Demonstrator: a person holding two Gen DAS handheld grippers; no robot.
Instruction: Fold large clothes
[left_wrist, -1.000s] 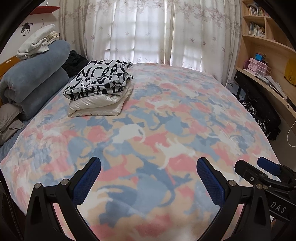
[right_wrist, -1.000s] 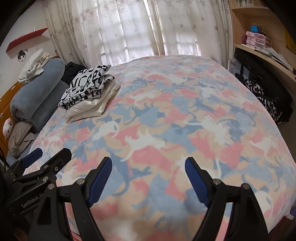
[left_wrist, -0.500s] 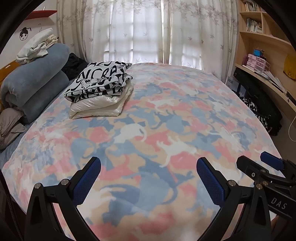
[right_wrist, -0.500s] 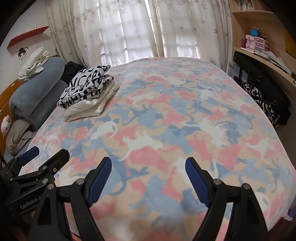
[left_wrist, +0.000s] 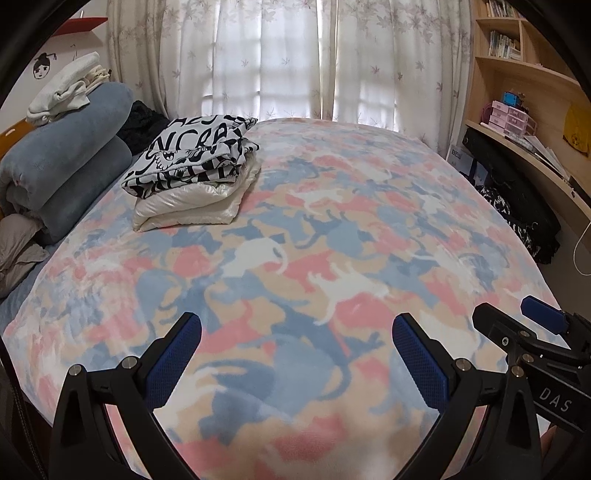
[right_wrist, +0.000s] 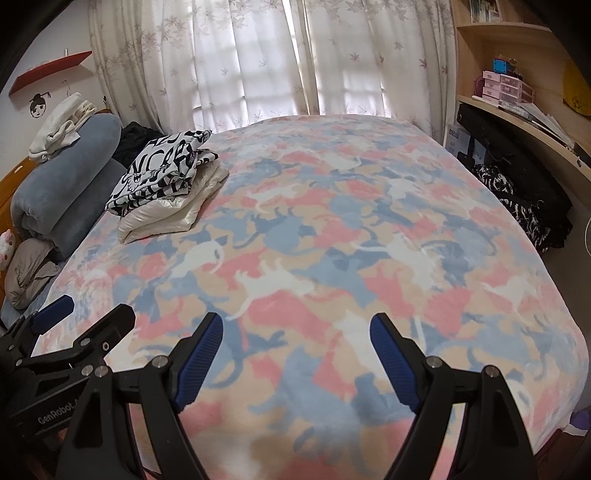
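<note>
Both the left gripper (left_wrist: 295, 354) and the right gripper (right_wrist: 295, 347) hover over the bed's (left_wrist: 369, 229) near edge, fingers spread wide and holding nothing. The folded black-and-white garment (left_wrist: 192, 155) rests atop a folded cream garment (left_wrist: 192, 206) near the bed's far-left corner, beside rolled grey-blue blankets (left_wrist: 62, 166).

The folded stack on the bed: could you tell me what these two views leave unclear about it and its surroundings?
- Stack: the print top's lettering is folded over, unreadable in both views; how many white layers lie beneath is unclear.
- Black item: mostly hidden behind the stack and the blue roll, left view.
- Dark clothes by the desk: too jumbled to identify, right view.
</note>
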